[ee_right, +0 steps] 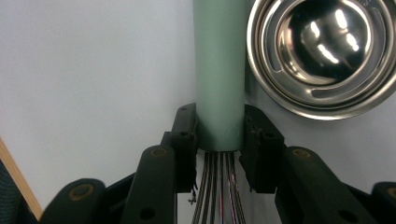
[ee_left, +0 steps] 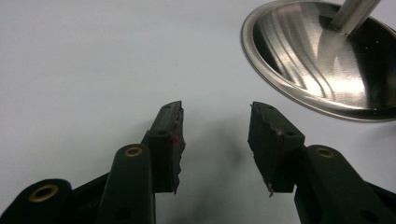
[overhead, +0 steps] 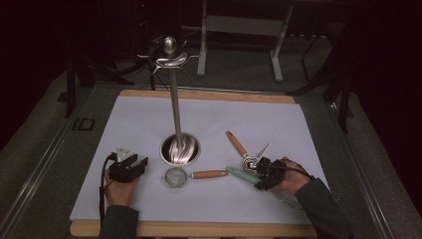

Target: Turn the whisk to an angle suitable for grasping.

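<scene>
Step in hand: lifting the whisk (overhead: 242, 174) off the surface (overhead: 149, 124), likely to hang it on the utensil stand (overhead: 175, 99).
Right hand-held gripper (ee_right: 219, 130): clenched on the whisk's pale green handle just above the wires, pads on both sides.
Whisk position: lying near the right front of the surface, its handle tip just beside the strainer (overhead: 191, 175).
Left hand-held gripper (ee_left: 215, 133): released, jaws apart with nothing between them, resting beside the stand's base.
Advice: keep the clamp square on the handle; lift straight up before swinging, clear of the steel scoop (ee_right: 322, 51) alongside.
</scene>
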`<state>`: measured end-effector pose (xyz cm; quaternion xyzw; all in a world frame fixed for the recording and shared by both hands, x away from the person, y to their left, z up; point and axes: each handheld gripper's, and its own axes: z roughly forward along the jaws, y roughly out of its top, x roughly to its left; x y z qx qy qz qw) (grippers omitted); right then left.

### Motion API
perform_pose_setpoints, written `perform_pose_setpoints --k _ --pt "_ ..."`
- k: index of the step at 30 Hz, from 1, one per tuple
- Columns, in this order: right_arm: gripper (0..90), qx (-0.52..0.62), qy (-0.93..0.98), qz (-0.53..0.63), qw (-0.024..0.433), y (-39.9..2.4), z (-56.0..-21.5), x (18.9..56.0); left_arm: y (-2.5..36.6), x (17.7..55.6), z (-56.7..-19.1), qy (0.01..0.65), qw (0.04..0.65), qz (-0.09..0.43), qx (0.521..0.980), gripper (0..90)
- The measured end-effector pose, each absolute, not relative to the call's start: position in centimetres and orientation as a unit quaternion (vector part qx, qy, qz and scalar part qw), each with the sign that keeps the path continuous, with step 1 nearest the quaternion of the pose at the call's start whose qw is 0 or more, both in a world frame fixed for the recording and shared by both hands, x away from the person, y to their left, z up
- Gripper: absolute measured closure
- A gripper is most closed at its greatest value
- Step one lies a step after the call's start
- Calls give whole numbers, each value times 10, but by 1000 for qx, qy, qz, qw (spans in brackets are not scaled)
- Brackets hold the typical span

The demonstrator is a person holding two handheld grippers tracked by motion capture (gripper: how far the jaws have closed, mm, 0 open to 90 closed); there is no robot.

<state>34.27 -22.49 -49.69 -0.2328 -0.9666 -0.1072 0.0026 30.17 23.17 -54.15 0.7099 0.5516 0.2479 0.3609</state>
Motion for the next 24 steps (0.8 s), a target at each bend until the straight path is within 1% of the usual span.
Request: perform_pose_setpoints --k 4,13,24 --pt "694 -237 -966 -105 -3 -223 -496 341 232 302 -541 551 361 248 710 555" --pt "694 -249 -957 -150 0 -226 -488 337 232 302 -541 551 360 249 710 555" --pt "694 -269 -937 -222 -19 -222 -472 334 232 302 -541 551 360 249 710 555"
